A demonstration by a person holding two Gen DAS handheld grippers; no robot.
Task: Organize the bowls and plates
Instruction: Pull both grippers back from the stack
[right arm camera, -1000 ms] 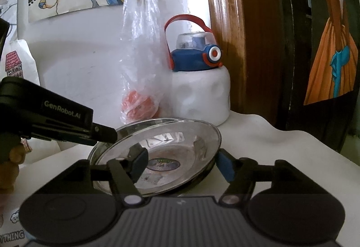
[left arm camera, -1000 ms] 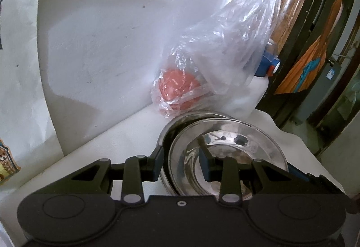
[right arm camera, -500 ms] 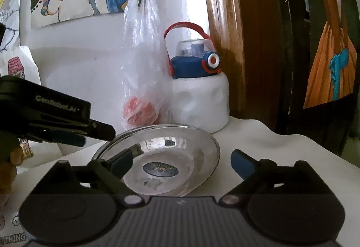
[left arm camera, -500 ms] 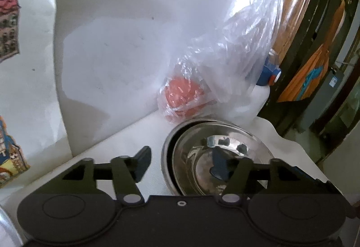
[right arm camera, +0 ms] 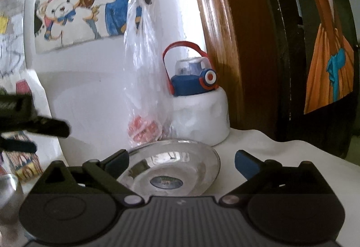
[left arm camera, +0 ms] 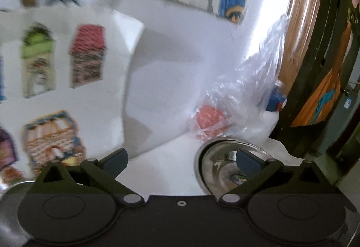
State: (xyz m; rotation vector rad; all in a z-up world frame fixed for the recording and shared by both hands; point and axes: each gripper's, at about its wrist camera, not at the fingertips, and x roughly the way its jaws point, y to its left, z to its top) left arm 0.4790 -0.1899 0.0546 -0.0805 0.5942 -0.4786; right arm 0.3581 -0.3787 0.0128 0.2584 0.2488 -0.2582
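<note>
Stacked shiny steel plates (right arm camera: 175,168) lie on the white-covered table (right arm camera: 281,157), directly ahead of my right fingers (right arm camera: 180,160), which are spread wide with nothing between them; the round sticker at the centre of the top plate shows only in the right wrist view. My left fingers (left arm camera: 180,160) are likewise spread apart and empty, set to the left of the stack, so that the plates (left arm camera: 225,166) appear behind the right-hand blue pad (left arm camera: 247,162) alone. Behind the plates stands a clear plastic bag holding a red round object (right arm camera: 144,127), touching or nearly touching the rim; I cannot tell which. Just right of the bag, the right wrist view shows in full a white bottle with a blue cap and red carrying loop (right arm camera: 198,98), of which the left wrist view shows only a blue corner (left arm camera: 275,103). The left wrist view alone shows a white paper bag printed with coloured houses (left arm camera: 67,80) at the left. A second rounded steel vessel (right arm camera: 9,197) sits at the lower left edge of the right wrist view, beneath my left gripper (right arm camera: 29,125), which is blurred there.
</note>
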